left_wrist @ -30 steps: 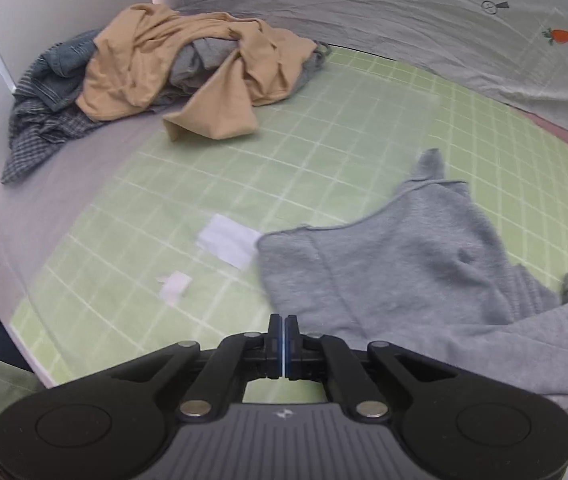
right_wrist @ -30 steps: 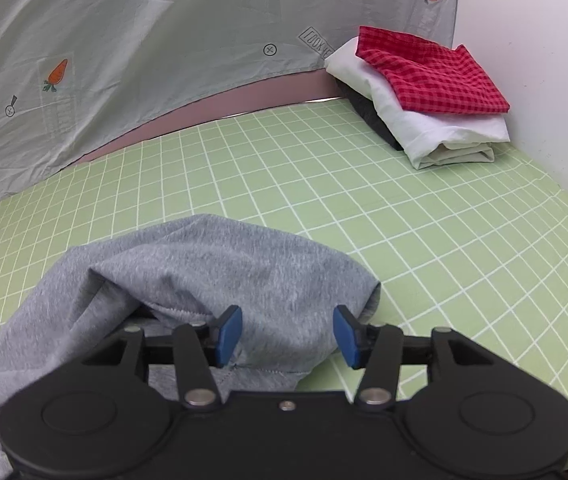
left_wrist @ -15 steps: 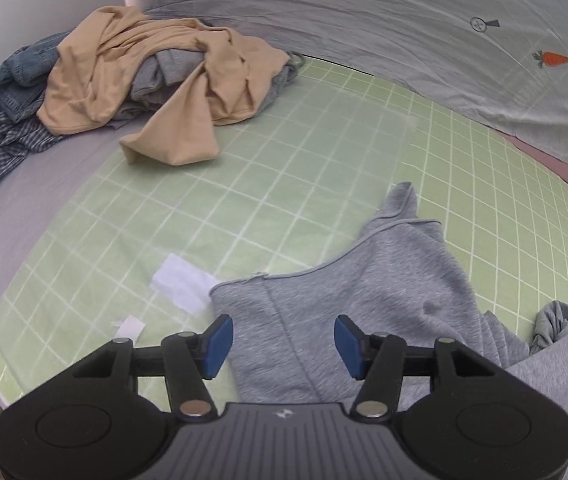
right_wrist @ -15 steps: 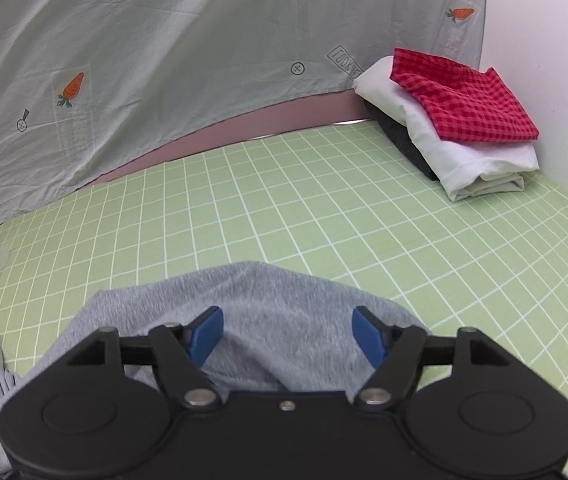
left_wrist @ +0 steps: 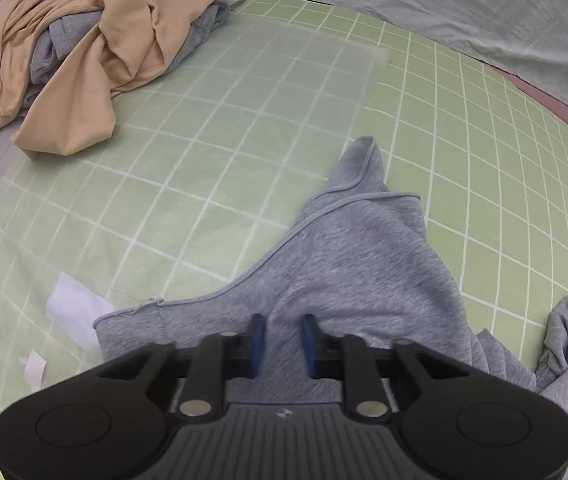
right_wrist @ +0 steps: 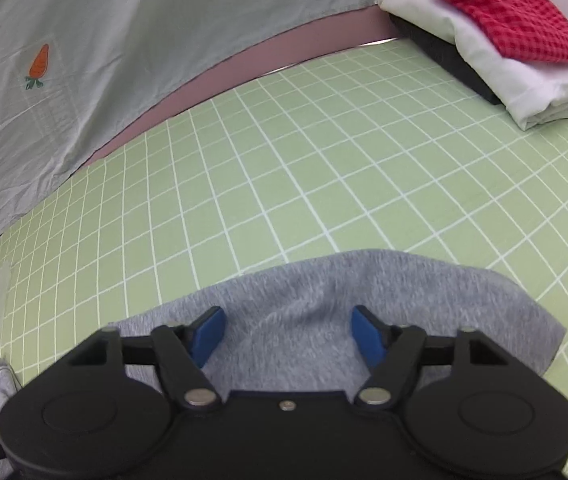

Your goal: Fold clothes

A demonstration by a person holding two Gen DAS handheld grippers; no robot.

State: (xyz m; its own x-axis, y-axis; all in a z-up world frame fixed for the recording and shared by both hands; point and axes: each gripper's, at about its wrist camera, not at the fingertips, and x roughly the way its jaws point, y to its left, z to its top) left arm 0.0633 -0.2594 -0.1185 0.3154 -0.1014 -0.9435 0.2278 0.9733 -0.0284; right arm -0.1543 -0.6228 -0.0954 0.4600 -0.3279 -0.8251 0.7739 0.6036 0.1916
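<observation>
- The grey garment [left_wrist: 364, 272] lies spread on the green grid mat [left_wrist: 223, 168], which serves here as the landmark; the cloth covers the mat's near part, its hemmed edge running slantwise toward a pointed corner that reaches to about the mat's middle.
- The left gripper [left_wrist: 282, 344] points steeply down over the garment near its hemmed edge. Its blue pads stand a narrow gap apart with a ridge of grey cloth between them; whether they already press on the cloth I cannot tell.
- The right gripper [right_wrist: 288, 338] hangs over a rounded fold of the same garment [right_wrist: 364, 300] at the mat's near edge. Its jaws are closing, the pads well apart, cloth lying between them but not pinched.
- A heap of unfolded clothes [left_wrist: 83, 52], tan on top of grey, sits at the mat's far left corner.
- A stack of folded clothes [right_wrist: 496, 36], red check on white on dark, rests at the mat's far right corner.
- Two white paper scraps [left_wrist: 71, 312] lie on the mat just left of the garment's hem.
- A grey sheet with carrot prints [right_wrist: 83, 60] hangs behind the mat's far edge.
</observation>
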